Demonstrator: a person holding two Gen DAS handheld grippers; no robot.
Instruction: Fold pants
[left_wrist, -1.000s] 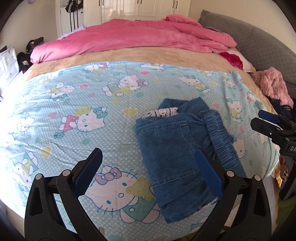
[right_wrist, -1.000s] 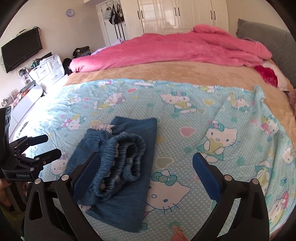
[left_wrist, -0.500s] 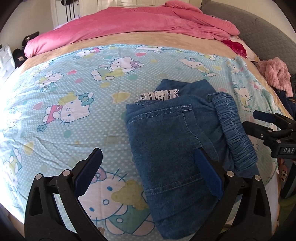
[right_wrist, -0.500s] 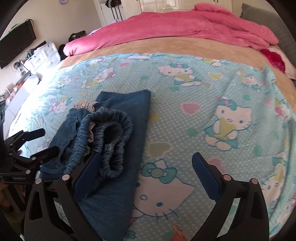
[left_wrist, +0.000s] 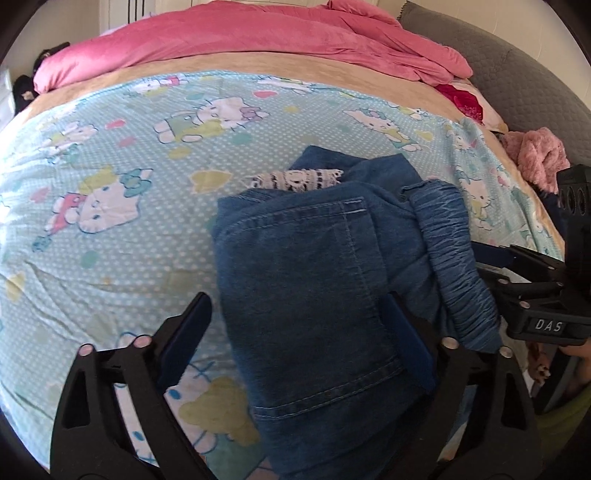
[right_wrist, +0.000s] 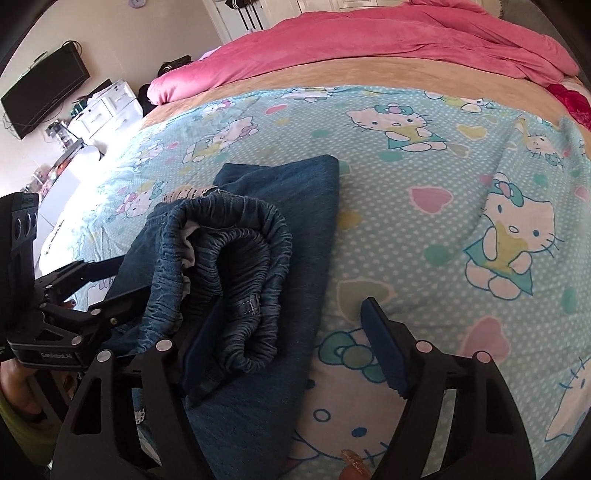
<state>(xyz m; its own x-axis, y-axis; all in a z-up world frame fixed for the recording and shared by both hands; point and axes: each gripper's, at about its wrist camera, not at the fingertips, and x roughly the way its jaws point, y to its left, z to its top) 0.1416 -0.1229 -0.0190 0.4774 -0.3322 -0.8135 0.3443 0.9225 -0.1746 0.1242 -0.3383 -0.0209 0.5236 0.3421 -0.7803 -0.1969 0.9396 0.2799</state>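
Observation:
Blue denim pants (left_wrist: 314, 280) lie partly folded on the Hello Kitty sheet (left_wrist: 110, 221), elastic waistband (left_wrist: 454, 258) bunched on their right side, white lace trim (left_wrist: 299, 179) at the far edge. My left gripper (left_wrist: 299, 332) is open, its jaws straddling the near end of the pants. My right gripper (right_wrist: 291, 332) is open; its left finger is against the bunched waistband (right_wrist: 236, 266) and its right finger is over the sheet (right_wrist: 443, 240). Each gripper shows in the other's view, the right one (left_wrist: 517, 280) and the left one (right_wrist: 85, 291).
A pink duvet (left_wrist: 258, 40) lies across the far side of the bed. A pink fluffy garment (left_wrist: 535, 155) sits by the grey headboard (left_wrist: 535, 85). A white dresser (right_wrist: 107, 110) and a wall TV (right_wrist: 44, 92) stand beyond the bed's left edge.
Both grippers moved forward and down onto the pants. The left one now straddles the near denim end; the right one reached the waistband. Both stay open.

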